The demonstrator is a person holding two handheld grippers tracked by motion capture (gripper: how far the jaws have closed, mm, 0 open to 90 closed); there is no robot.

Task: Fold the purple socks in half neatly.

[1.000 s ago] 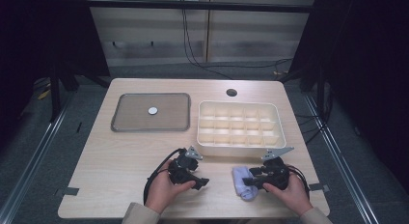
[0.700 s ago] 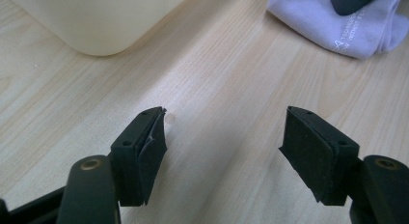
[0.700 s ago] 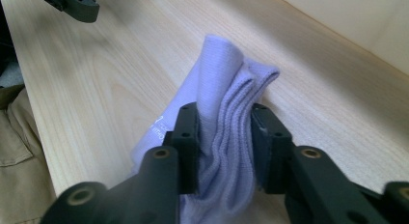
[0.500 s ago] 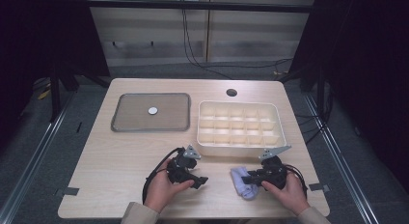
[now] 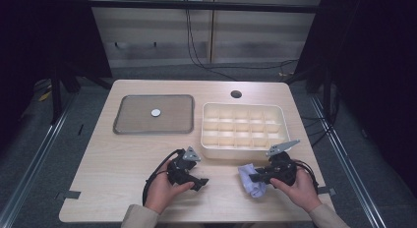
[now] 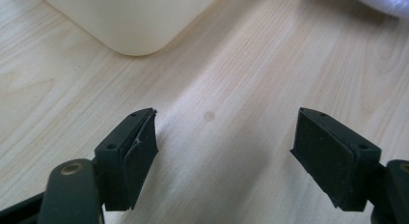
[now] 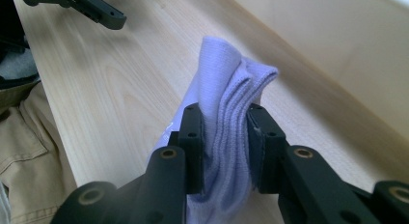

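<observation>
Pale lilac cloth (image 7: 226, 118) sits pinched between the jaws of the right gripper (image 7: 225, 147), near the front right of the wooden table (image 5: 123, 159), just in front of the cream compartment box (image 5: 243, 127). In the right gripper view the two black pads press on a bunched fold from either side; the cloth stands up above them in soft ridges, its top edge curling over to the right. Fabric is ribbed, knit-like, light purple, with several layers gathered together. In the high view the cloth (image 5: 251, 179) shows as a small crumpled bundle hanging at the gripper's left-pointing tip, its lower part at or very near the tabletop; cannot tell whether it touches. Right hand (image 5: 300, 186) holds that gripper (image 5: 256, 178) from behind. Left gripper (image 6: 226, 151) stands released, jaws wide apart and just been opening, bare wood between them, a corner of the box ahead. In the high view it (image 5: 200, 181) is well apart from the cloth, left hand (image 5: 164, 188) around it.
</observation>
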